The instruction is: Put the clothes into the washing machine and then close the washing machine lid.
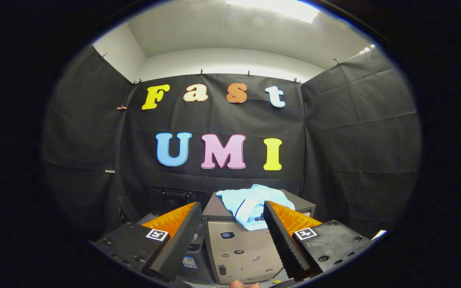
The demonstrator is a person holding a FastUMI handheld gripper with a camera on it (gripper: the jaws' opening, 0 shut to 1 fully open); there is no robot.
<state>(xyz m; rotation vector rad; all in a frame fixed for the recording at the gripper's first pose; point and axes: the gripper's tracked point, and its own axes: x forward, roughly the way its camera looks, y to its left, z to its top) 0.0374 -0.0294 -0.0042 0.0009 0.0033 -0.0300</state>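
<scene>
The gripper [232, 208] is held level, facing straight ahead, with its two fingers spread wide apart and nothing pressed between them. The left finger [174, 236] rises from the lower left of the frame and the right finger [290, 236] from the lower right, each slanting inward toward its tip. Both have black ribbed inner pads, orange outer sides and a small square marker on the black base block. At the bottom centre, a fingertip of the person's hand [245, 284] just peeks in.
</scene>
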